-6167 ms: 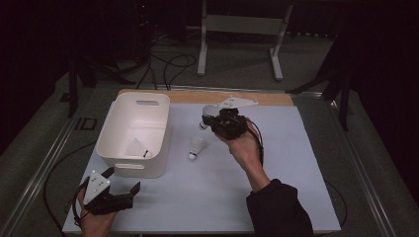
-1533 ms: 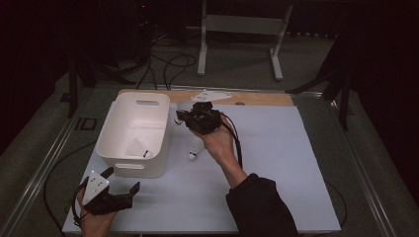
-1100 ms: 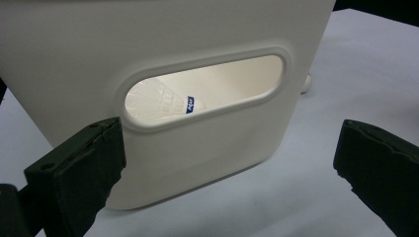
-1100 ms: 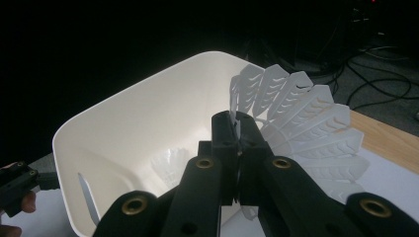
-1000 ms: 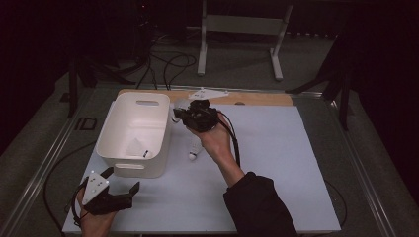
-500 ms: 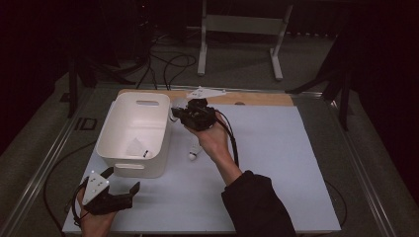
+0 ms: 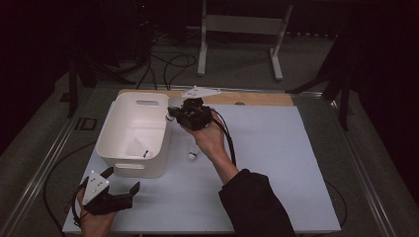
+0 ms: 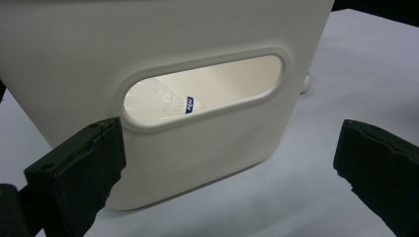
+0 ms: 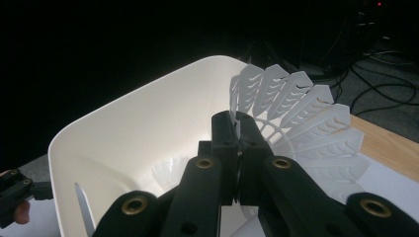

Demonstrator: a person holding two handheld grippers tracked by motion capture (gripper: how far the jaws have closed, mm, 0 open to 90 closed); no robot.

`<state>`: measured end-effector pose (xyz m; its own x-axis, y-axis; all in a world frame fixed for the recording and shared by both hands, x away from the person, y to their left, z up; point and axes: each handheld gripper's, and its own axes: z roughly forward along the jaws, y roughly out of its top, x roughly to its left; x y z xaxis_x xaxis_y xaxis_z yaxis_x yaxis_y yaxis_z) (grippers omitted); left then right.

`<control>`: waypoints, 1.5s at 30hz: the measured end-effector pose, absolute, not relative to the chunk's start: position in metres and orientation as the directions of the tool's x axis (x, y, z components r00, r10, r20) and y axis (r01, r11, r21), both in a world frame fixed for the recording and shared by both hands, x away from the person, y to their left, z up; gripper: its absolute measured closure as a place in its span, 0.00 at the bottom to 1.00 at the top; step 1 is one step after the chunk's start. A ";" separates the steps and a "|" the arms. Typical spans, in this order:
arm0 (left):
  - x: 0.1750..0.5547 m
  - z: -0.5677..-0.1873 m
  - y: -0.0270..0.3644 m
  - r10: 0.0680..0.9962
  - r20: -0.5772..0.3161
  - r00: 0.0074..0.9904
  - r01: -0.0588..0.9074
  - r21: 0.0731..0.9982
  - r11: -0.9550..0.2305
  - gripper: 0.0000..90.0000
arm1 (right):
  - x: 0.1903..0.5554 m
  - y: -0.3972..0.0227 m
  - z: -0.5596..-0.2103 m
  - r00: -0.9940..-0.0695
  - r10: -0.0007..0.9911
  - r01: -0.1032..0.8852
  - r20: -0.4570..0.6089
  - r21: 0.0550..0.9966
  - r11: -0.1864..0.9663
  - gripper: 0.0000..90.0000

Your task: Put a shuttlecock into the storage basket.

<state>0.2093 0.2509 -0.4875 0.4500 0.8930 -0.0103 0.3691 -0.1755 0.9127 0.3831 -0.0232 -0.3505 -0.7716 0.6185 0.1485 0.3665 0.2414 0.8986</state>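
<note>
Right gripper view: right claw (image 9: 236, 148) clenched on the feather skirt of a white shuttlecock (image 9: 301, 123), plastic, ribbed vanes fanned upward, held over the rim of a smooth white plastic bin (image 9: 123, 138). Another shuttlecock (image 8: 163, 101) lies inside, its blue label unreadable. Left claw (image 8: 230, 163) released, on the pale tabletop (image 7: 267, 163).
</note>
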 end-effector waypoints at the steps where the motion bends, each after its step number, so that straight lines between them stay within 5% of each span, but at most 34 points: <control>1: 0.209 -0.488 0.251 0.893 -0.011 0.450 0.369 0.913 -0.175 0.00 | 0.383 -0.022 -0.350 -0.773 0.618 0.363 0.143 0.899 0.246 0.99; 45: 0.209 -0.487 0.252 0.896 -0.012 0.444 0.371 0.913 -0.171 0.00 | 0.387 0.015 -0.351 -0.792 0.593 0.356 0.145 0.899 0.255 1.00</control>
<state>0.2090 0.2520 -0.4874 0.4441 0.8959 -0.0124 0.3710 -0.1712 0.9127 0.3874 0.0153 -0.3509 -0.7923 0.5926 0.1452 0.3556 0.2552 0.8991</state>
